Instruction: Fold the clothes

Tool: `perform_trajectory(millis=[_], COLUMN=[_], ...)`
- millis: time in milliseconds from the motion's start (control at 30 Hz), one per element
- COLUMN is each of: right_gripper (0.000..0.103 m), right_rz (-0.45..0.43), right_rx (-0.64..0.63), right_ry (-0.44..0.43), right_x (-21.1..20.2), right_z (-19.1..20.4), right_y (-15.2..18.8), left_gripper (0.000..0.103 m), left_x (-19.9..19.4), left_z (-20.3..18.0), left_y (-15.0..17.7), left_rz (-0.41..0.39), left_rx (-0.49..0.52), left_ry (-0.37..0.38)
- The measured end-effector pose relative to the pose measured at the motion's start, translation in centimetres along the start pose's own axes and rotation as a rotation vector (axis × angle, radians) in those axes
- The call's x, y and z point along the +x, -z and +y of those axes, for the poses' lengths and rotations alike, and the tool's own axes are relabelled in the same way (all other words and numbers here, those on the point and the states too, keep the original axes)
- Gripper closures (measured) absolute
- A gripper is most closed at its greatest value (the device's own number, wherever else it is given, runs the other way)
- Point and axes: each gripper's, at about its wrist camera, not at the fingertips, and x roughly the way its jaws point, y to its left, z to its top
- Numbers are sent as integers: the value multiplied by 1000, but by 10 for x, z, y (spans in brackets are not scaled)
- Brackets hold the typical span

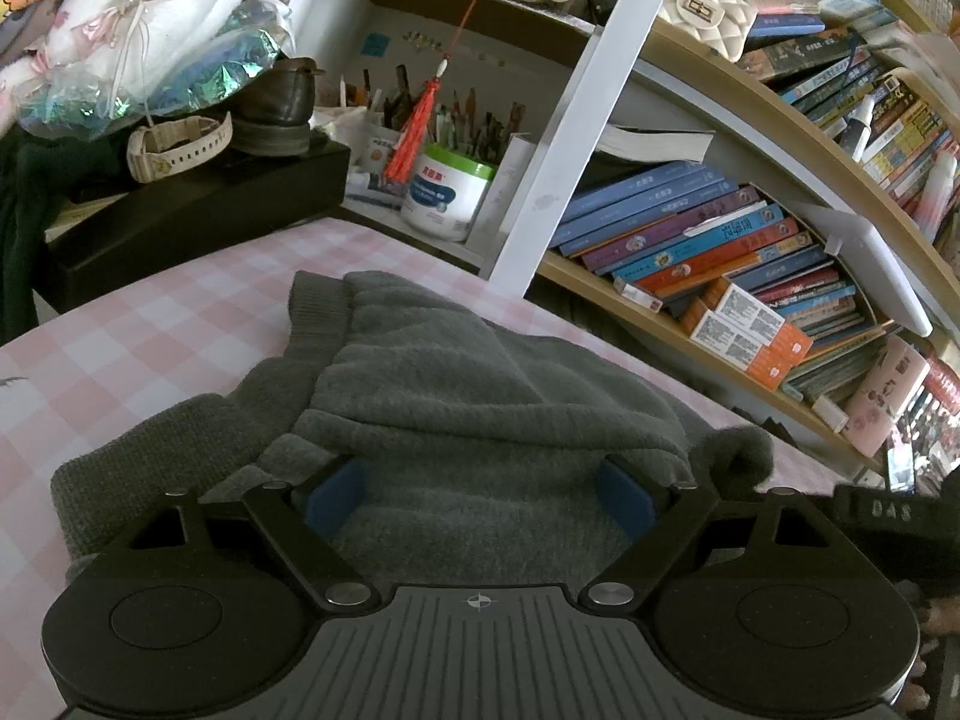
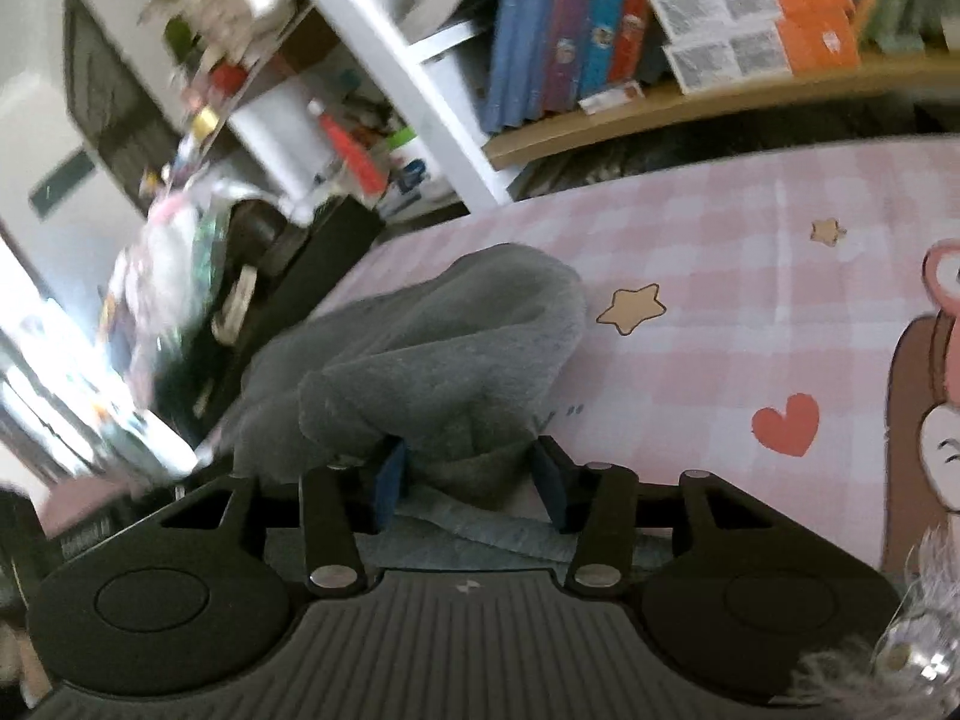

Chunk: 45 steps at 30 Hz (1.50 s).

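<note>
Grey sweater [image 1: 456, 384] lies bunched on the pink checked bed [image 1: 150, 324]. Left hand-held gripper [image 1: 480, 495] stands wide open over it; right hand-held gripper [image 2: 474, 483] straddles a fold, contact unclear. Best pinch one layer only, then lift evenly.

Rumpled grey knit garment [image 1: 468, 384] on bed
</note>
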Motion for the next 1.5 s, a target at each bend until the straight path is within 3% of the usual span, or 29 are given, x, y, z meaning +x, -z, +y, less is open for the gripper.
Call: perform_trajectory(millis=[33, 100, 200, 300, 367, 433, 567, 767, 867, 933, 1100, 1200, 1267, 1333, 1433, 1500], right_gripper=[74, 81, 85, 103, 103, 103, 102, 96, 81, 59, 36, 37, 46, 80, 89, 94], right_rz=[-7, -55, -178, -388, -528, -609, -540, -315, -203, -164, -100, -39, 4, 4, -140, -261], right_rx=[13, 25, 16, -163, -295, -393, -374, -173, -2, 97, 269, 304, 281, 234, 178, 35], right_ry=[-13, -21, -4, 128, 202, 201, 213, 323, 276, 197, 30, -26, -50, -37, 11, 84], right_x=[1, -6, -28, -63, -86, -106, -116, -89, -66, -55, -30, -17, -5, 4, -16, -40], right_z=[-1, 0, 7, 39, 61, 81, 82, 14, -25, -39, -46, -37, -24, -10, 4, 25], right_y=[-1, -3, -10, -16, -20, -28, -45, -32, -24, -21, -13, -11, -11, -9, -15, -21], left_gripper=[14, 14, 14, 14, 14, 14, 14, 14, 12, 11, 10, 10, 10, 10, 10, 10], left_x=[0, 0, 0, 0, 1, 1, 0, 0, 0, 1, 1, 1, 1, 1, -3, -17], left_z=[0, 0, 0, 0, 0, 0, 0, 0, 0, 0, 0, 0, 0, 0, 5, 19], left_y=[0, 0, 0, 0, -1, -1, -1, 0, 0, 0, 0, 0, 0, 0, -1, -4], left_rz=[0, 0, 0, 1, 2, 3, 2, 2, 4, 5, 7, 7, 7, 5, -24, -138], left_rx=[0, -2, -4, -5, -5, -3, -5, -3, -1, 1, 4, 4, 4, 2, -29, -135], left_ry=[-1, 0, 5, 8, 7, 6, 8, 8, 11, 15, 15, 16, 16, 16, 26, 52])
